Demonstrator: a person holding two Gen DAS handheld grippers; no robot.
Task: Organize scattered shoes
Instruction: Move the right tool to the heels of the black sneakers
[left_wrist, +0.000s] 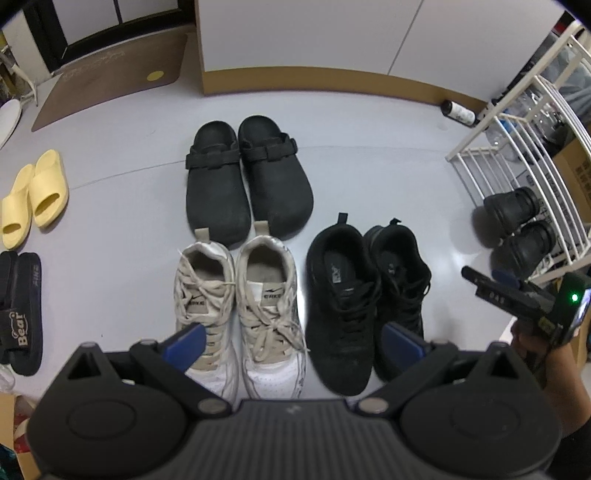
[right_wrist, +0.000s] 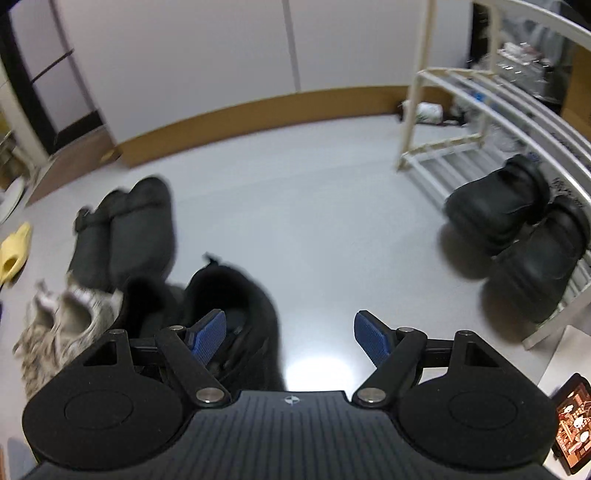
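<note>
Both claws stand apart with nothing between their blue pads. Pointing steeply down, the left gripper (left_wrist: 291, 338) hangs over the toes of the white sneakers (left_wrist: 240, 314) and the black sneakers (left_wrist: 365, 299), which sit as two neat pairs side by side on the grey floor (left_wrist: 369, 177). Just beyond the white pair, heels almost touching, lie the black clogs (left_wrist: 247, 177). Off to the left are the yellow slides (left_wrist: 33, 199) and, nearer, black sandals (left_wrist: 20, 310). The right gripper (right_wrist: 290, 339) hovers over bare floor just right of the black sneakers (right_wrist: 229, 314). Further right, a pair of black shoes (right_wrist: 517, 229) rests against the foot of the white rack (right_wrist: 436, 155).
</note>
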